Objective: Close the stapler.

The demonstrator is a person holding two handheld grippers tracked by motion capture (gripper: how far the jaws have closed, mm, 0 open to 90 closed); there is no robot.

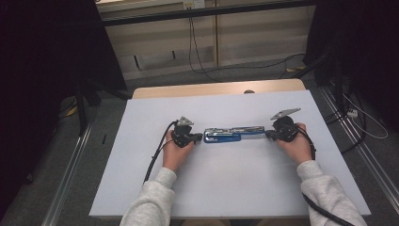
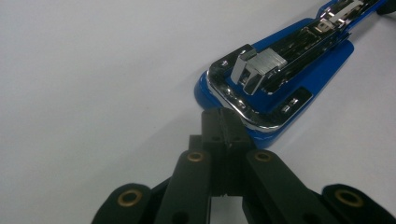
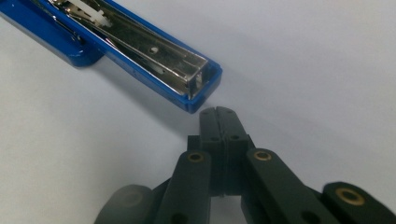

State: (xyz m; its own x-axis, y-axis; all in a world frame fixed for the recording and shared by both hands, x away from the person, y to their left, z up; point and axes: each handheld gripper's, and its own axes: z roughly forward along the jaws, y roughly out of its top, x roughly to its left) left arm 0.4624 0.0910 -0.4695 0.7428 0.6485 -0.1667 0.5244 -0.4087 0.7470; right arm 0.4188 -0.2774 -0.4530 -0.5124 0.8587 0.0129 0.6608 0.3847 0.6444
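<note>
Item: blue stapler (image 1: 233, 133), swung fully open and lying flat lengthwise across the middle of the white worktop (image 1: 235, 183). In the left gripper view its blue base end (image 2: 299, 88) carries a chrome anvil plate. In the right gripper view its other end shows the open chrome staple channel (image 3: 159, 53).

Left tongs (image 1: 200, 137): just off the stapler's base end, tips meeting its blue edge in the left gripper view (image 2: 223, 128); jaws pressed together, nothing between them.

Right tongs (image 1: 268, 134): just off the stapler's channel end, in the right gripper view (image 3: 218, 116) tips a little apart from it; jaws pressed together, grasping nothing.

Hands: left hand (image 1: 175, 154) and right hand (image 1: 297, 146), one behind each set of tongs, grey sleeves toward the worktop's near edge.
</note>
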